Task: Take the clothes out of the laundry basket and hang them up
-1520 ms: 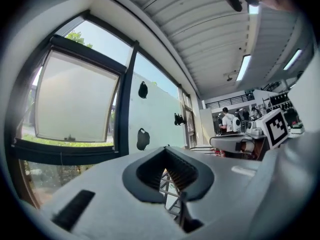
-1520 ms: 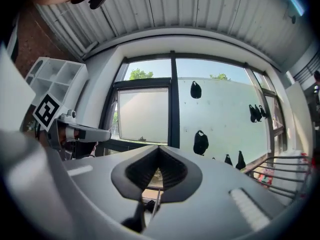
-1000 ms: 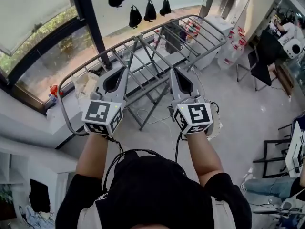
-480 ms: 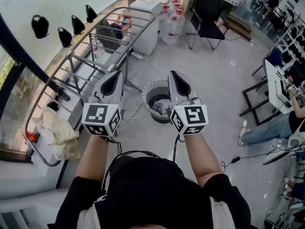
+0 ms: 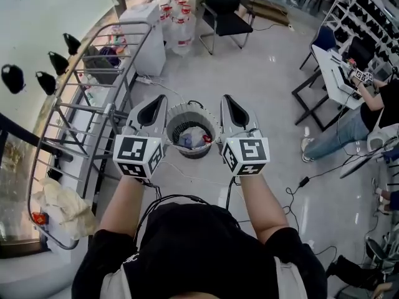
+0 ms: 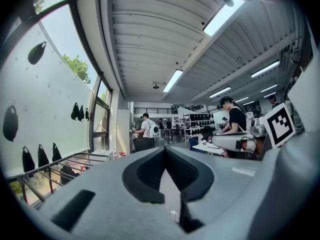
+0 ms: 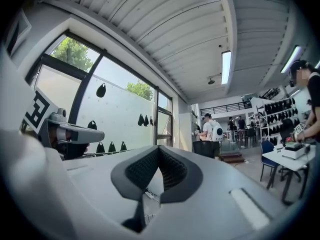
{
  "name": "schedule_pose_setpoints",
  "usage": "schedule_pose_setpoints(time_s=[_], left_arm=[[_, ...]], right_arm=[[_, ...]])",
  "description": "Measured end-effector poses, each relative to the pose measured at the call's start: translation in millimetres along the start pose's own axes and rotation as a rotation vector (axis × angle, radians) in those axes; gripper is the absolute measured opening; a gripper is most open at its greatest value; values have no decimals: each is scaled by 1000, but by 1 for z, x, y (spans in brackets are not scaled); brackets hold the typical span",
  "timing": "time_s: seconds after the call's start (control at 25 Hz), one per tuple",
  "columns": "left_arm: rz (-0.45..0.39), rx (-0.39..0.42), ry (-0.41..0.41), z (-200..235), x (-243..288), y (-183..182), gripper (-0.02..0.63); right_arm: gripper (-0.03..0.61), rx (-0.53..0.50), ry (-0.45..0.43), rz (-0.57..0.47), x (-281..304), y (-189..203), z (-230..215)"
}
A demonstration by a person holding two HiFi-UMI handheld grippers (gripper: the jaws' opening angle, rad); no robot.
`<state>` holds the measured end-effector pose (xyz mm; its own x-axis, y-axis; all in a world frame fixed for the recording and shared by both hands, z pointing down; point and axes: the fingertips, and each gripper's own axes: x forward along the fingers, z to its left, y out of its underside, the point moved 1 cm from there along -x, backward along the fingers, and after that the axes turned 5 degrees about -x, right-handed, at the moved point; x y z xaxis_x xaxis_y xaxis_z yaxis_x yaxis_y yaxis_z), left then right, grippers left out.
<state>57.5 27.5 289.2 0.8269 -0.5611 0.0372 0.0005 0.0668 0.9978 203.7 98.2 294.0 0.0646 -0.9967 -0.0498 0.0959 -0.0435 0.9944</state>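
Round basket (image 5: 191,113) with crumpled clothes (image 5: 192,137)

Glossy floor (image 5: 268,92), metal-tube drying rack (image 5: 84,108), soft cloth (image 5: 193,136) in wire-mesh laundry basket (image 5: 190,105).

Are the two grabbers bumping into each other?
Apart. The head view shows the left gripper and right gripper side by side, with the laundry basket on the floor showing in the gap between them.

Workshop-like office: desks (image 5: 330,66), stocked shelving (image 6: 199,120)
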Motion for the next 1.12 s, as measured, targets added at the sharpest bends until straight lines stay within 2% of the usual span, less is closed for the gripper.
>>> schedule_pose_setpoints(time_s=[0.16,0.4,0.44,0.48,0.52,0.56,0.6,0.72,0.92,1.12], left_arm=[[41,-9,4,-2,8,15,8],[89,-66,-11,11,14,45,8],[107,-75,1,13,18,53,28],[132,-81,17,15,22,62,121],[158,-82,32,18,25,72,204],[183,-76,39,21,28,83,236],[204,-68,39,25,31,94,236],[258,-52,22,44,45,131,236],[368,-91,22,86,84,201,235],[464,-117,68,113,144,264,230]], right_arm=[[12,12,-11,41,0,13,-5],[12,4,-30,87,11,42,-6],[14,12,-33,98,16,49,-6],[5,21,-45,115,21,58,-5],[134,31,-68,139,27,69,-2],[237,41,-93,170,33,82,1],[249,49,-113,204,39,96,3],[241,50,-141,298,57,143,6],[233,50,-141,478,94,231,9],[218,94,-124,614,141,305,-14]])
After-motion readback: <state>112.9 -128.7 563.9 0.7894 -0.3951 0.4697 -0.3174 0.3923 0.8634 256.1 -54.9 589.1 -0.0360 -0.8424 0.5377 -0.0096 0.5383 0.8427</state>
